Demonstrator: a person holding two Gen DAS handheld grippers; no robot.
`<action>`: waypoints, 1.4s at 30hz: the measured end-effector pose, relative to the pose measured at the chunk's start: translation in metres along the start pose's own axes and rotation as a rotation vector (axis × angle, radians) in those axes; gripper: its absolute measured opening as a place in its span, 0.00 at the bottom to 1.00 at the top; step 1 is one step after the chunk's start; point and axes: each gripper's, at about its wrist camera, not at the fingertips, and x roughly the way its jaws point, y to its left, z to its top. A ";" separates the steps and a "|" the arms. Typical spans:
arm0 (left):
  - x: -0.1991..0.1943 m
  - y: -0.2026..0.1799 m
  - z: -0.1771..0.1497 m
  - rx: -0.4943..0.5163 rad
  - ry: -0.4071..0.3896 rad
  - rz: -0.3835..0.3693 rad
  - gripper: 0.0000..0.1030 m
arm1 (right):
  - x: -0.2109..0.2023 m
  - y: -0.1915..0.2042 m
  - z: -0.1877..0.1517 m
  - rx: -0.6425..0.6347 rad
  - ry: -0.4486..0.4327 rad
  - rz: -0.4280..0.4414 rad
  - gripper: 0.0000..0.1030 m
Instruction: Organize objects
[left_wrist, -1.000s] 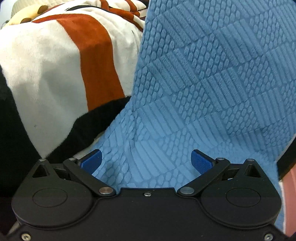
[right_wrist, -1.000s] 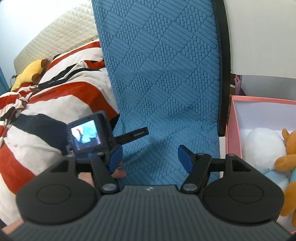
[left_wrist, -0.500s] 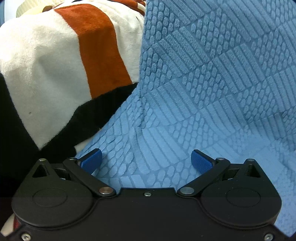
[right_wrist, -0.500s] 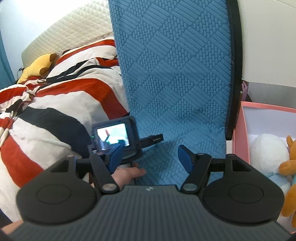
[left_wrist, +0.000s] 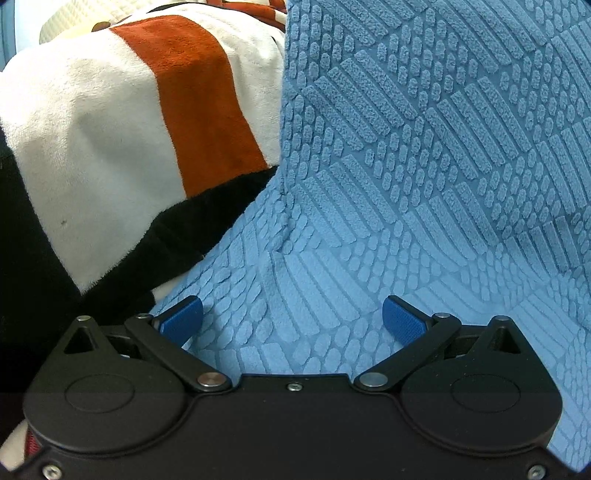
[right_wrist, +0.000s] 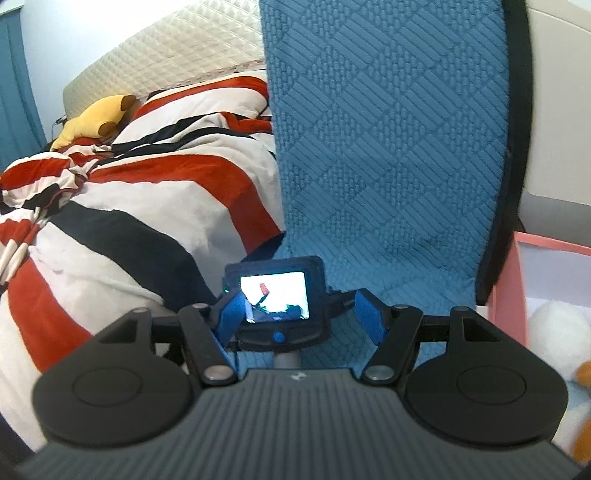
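Note:
A blue textured cloth (left_wrist: 406, 184) hangs down in front of me and spreads over the bed's edge. My left gripper (left_wrist: 291, 314) stands open low over the cloth's lower fold, its blue pads (left_wrist: 183, 321) wide apart and pressing on nothing. In the right wrist view the same cloth (right_wrist: 388, 147) hangs like a tall panel. My right gripper (right_wrist: 299, 306) is open too, with nothing held. Just beyond its fingertips is the back of the left gripper (right_wrist: 275, 295), its small screen lit, against the foot of the cloth.
A red, white and black striped blanket (right_wrist: 129, 206) covers the bed on the left, also beside the cloth (left_wrist: 110, 129). A yellow plush toy (right_wrist: 96, 118) lies by the cream headboard. A pink box (right_wrist: 517, 288) at the right holds a white plush (right_wrist: 554, 332) and an orange one.
In the right wrist view the left gripper's back has slid from the left finger to the middle between both fingers. The left view has closed in on the cloth slightly. Both grippers stayed open.

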 end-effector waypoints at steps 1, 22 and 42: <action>0.000 0.002 0.000 0.000 0.000 0.000 1.00 | 0.002 0.002 0.001 -0.011 -0.005 0.003 0.66; 0.000 0.002 0.000 0.000 0.000 0.001 1.00 | 0.042 0.035 -0.001 -0.045 0.048 -0.045 1.00; 0.000 0.003 0.001 0.000 0.001 0.002 1.00 | 0.060 0.058 -0.011 -0.093 0.049 -0.062 1.00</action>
